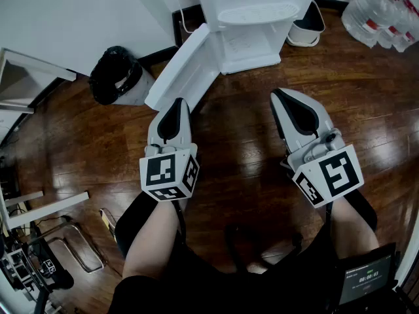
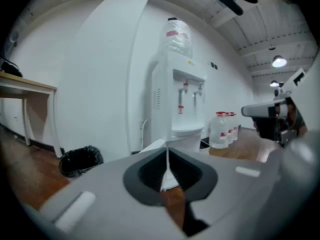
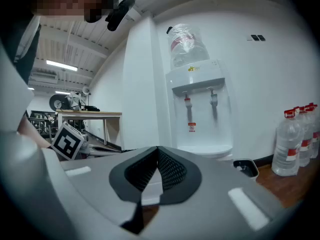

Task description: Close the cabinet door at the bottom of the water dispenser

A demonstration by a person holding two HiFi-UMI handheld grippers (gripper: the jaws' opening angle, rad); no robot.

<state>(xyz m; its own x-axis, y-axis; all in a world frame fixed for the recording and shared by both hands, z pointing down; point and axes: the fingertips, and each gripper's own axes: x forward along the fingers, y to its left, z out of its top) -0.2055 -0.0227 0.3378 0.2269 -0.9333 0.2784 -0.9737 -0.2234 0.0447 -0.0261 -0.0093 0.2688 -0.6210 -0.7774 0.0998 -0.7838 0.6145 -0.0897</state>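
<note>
A white water dispenser (image 1: 247, 8) stands against the wall at the top of the head view, with its bottom cabinet (image 1: 249, 44) standing open. The white cabinet door (image 1: 183, 70) is swung out to the left and toward me. My left gripper (image 1: 175, 106) is shut and empty, its tip just short of the door's near edge. My right gripper (image 1: 280, 98) is also shut and empty, over bare floor in front of the dispenser. The dispenser (image 2: 179, 96) carries a water bottle (image 2: 176, 36) on top in the left gripper view. It shows as the dispenser (image 3: 200, 109) ahead in the right gripper view.
A bin with a black bag (image 1: 116, 75) sits left of the door by the wall. A small white bin (image 1: 306, 26) stands right of the dispenser, and several water bottles (image 1: 386, 12) at the far right. A table (image 1: 19, 77) is at the left. The floor is dark wood.
</note>
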